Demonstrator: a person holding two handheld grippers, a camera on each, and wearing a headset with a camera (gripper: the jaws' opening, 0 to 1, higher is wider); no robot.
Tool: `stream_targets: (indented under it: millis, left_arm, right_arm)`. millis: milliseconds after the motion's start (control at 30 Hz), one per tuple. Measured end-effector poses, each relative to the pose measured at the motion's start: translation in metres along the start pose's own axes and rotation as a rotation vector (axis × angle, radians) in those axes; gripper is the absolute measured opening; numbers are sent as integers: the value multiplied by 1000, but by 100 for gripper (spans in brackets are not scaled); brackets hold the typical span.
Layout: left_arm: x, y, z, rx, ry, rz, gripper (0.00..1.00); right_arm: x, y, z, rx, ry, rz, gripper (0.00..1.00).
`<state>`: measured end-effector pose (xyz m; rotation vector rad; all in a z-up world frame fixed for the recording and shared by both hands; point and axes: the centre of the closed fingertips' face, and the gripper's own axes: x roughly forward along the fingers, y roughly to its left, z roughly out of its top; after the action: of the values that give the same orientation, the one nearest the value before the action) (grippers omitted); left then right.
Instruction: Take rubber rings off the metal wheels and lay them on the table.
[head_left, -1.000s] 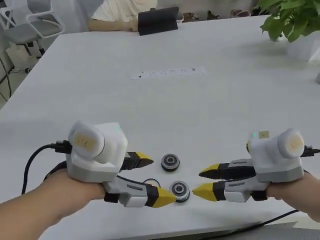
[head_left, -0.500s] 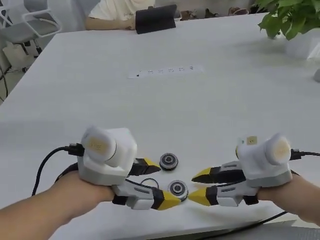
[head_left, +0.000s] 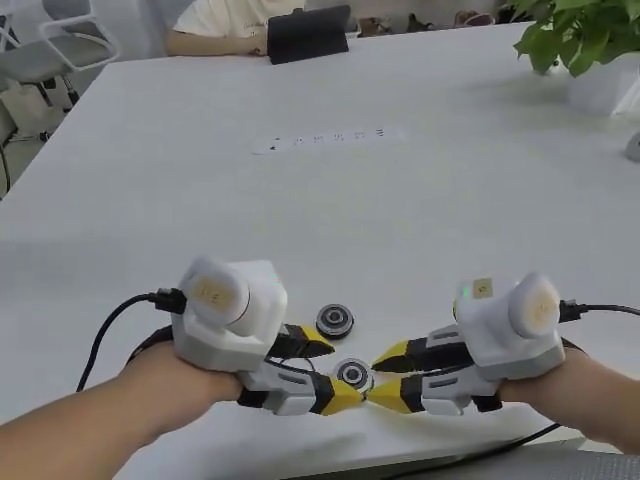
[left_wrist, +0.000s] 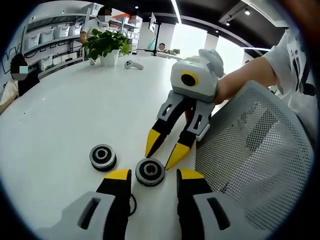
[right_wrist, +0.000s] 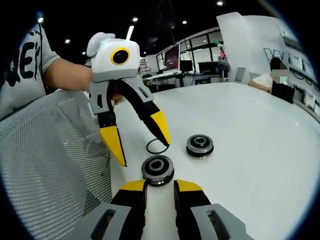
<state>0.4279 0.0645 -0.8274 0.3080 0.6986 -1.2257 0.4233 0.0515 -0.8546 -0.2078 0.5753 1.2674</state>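
Two metal wheels with black rubber rims lie near the table's front edge. The far wheel (head_left: 335, 320) (left_wrist: 103, 157) (right_wrist: 200, 145) lies by itself. The near wheel (head_left: 352, 374) (left_wrist: 150, 171) (right_wrist: 157, 169) sits between both grippers' yellow tips. My left gripper (head_left: 337, 372) (left_wrist: 154, 176) (right_wrist: 142, 147) comes from the left, open, its jaws either side of the near wheel without touching. My right gripper (head_left: 383, 376) (right_wrist: 161, 187) (left_wrist: 161, 156) faces it from the right, open, tips just short of the same wheel. A loose black rubber ring (right_wrist: 157, 146) lies flat beside the left gripper's jaw.
A white power strip (head_left: 325, 140) lies mid-table. A potted plant (head_left: 580, 40) stands at the far right, with a dark tablet (head_left: 305, 35) and a seated person at the far edge. A mesh chair (left_wrist: 255, 150) is just behind the front edge. Cables trail from both grippers.
Both grippers have moved inward toward the near wheel, so their tips now nearly meet around it. The wheels have stayed put; the head camera has shifted slightly.
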Motion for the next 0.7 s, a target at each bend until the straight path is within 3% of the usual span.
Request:
stream_targets:
  millis: [433,700]
  left_arm:
    - [10,-6,-2,31,11,-15,21]
    - [11,-3,-1,40,7,7,15]
  right_arm:
    - [1,0,1,-6,-11,0,15]
    - [0,-1,1,-7,-17,-3,15]
